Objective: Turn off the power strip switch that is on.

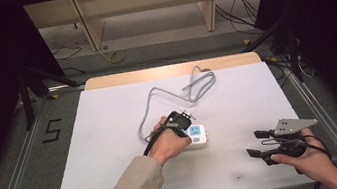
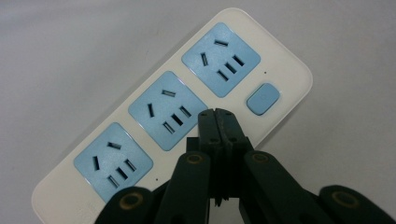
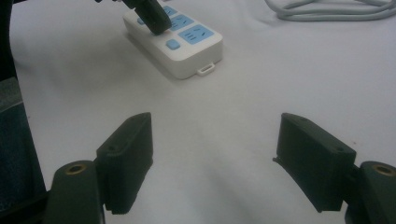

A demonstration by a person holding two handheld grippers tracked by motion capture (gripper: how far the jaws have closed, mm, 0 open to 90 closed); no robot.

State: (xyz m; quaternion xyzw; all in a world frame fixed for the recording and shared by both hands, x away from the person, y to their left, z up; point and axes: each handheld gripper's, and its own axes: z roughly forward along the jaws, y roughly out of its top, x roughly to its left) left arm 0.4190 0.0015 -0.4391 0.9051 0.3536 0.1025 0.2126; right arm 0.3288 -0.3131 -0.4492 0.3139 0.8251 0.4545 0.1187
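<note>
My closed left gripper (image 2: 217, 116) rests on the power strip (image 2: 163, 121) mid-table, my right gripper (image 3: 215, 154) gaping empty nearby; it looks light, rigid, slick plastic, best gripped across its long sides.

Count: one white power strip (image 2: 187, 107), with three blue socket faces (image 2: 167, 109) and one blue button (image 2: 263, 98). One grey cable (image 1: 176, 93), looped on the white table (image 1: 111, 133). Two grippers: left gripper (image 2: 218, 114) and right gripper (image 3: 212, 158) (two black jaws each). Two hands.
</note>
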